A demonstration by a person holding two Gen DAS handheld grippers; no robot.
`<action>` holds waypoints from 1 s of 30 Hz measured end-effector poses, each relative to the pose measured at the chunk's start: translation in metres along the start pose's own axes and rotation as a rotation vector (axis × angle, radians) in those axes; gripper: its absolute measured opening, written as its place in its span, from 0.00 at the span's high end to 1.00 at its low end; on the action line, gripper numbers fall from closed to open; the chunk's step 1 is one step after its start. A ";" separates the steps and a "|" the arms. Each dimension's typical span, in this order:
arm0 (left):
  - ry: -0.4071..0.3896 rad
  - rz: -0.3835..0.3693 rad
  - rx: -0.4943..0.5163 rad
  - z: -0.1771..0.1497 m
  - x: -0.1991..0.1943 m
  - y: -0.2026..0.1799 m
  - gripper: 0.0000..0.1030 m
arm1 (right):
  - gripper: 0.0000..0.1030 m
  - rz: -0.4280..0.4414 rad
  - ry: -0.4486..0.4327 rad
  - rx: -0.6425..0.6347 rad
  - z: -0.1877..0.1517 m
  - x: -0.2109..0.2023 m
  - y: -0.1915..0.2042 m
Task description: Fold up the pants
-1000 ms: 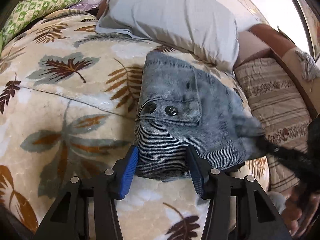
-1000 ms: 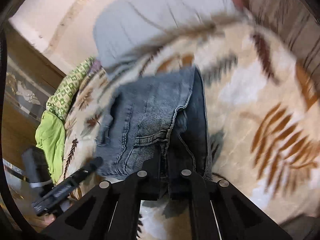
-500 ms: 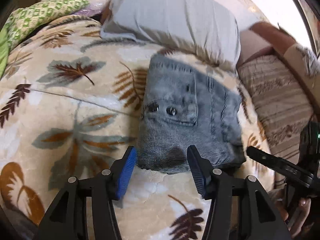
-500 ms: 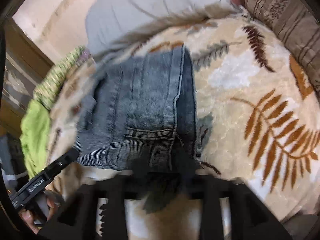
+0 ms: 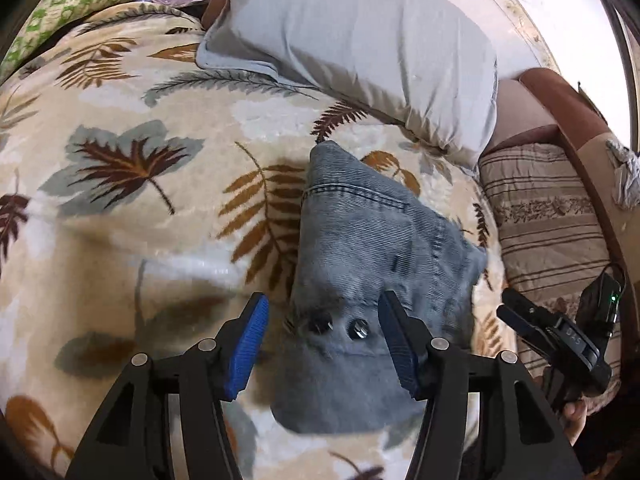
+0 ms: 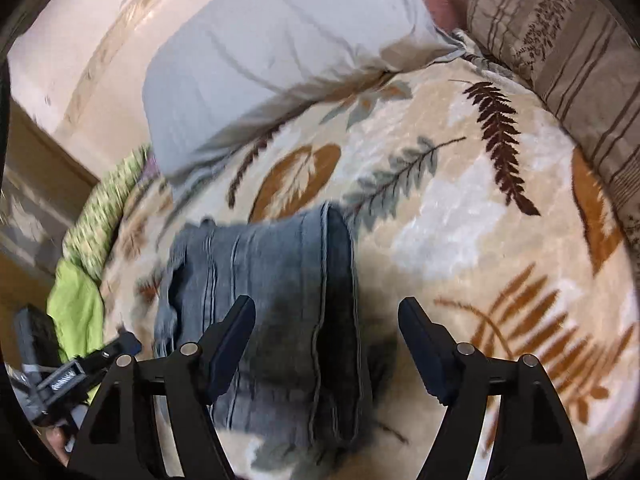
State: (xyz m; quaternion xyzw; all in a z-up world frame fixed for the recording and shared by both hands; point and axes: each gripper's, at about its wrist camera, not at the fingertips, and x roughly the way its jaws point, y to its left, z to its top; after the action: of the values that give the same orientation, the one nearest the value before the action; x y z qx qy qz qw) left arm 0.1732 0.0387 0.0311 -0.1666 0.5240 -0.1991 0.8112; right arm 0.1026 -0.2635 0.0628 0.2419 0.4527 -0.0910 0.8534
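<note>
— Looking down the left gripper (image 5: 322, 336), what do you make of the jaws?

— Spread wide, grasping nothing. The folded pants (image 5: 372, 280) lie on the leaf-print blanket (image 5: 120, 208) and run forward from between the two blue pads (image 5: 246, 346); the pocket flap with its two metal snaps (image 5: 340, 327) sits right in the gap. I cannot tell whether the pads brush the denim or hang just above it.

— And the right gripper (image 6: 326, 340)?

— Also released. Its jaws stand apart with the thick folded edge of the bundle between them and slightly toward the left jaw, while bare blanket lies ahead of the right jaw. Nothing is pinched.

— Why would both sit open over the cloth like that?

— My reading is that the folding is essentially done: the denim is a compact stack with no loose leg trailing out. Open jaws above it suit either letting go or patting the pile flat.

— Anything beyond the fingertips that matters?

— A grey pillow (image 5: 360, 40) lies well ahead of the pants, not touching them, and a striped cushion (image 5: 552, 208) sits off past the right jaw in the left view. The bundle's far corner looks a little skewed, so a small squaring-up may be worthwhile.
</note>
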 end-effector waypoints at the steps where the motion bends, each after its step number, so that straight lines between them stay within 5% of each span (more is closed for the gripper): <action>1: 0.003 0.000 0.001 -0.001 0.007 0.002 0.46 | 0.27 0.000 0.003 0.010 -0.001 0.003 -0.004; 10: 0.006 -0.126 -0.065 0.001 0.041 0.011 0.48 | 0.34 0.138 0.098 0.035 0.001 0.026 -0.014; 16: 0.080 -0.128 -0.158 0.000 0.075 0.030 0.52 | 0.34 0.098 0.231 0.050 -0.013 0.061 -0.013; 18: 0.069 -0.131 -0.158 0.000 0.079 0.030 0.55 | 0.39 0.095 0.224 0.027 -0.015 0.061 -0.009; 20: 0.057 -0.114 -0.140 -0.003 0.081 0.028 0.62 | 0.58 0.115 0.229 0.027 -0.018 0.062 -0.007; 23: 0.025 -0.135 -0.134 -0.013 0.078 0.025 0.76 | 0.71 0.080 0.203 -0.003 -0.026 0.060 0.000; 30: -0.038 -0.148 -0.117 -0.057 0.021 0.020 0.80 | 0.82 0.075 0.108 -0.098 -0.053 0.016 0.027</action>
State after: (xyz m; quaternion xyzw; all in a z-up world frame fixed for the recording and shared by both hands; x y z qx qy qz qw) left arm 0.1316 0.0420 -0.0172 -0.2558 0.5053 -0.2245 0.7930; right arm 0.0830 -0.2130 0.0338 0.2210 0.4924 -0.0234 0.8415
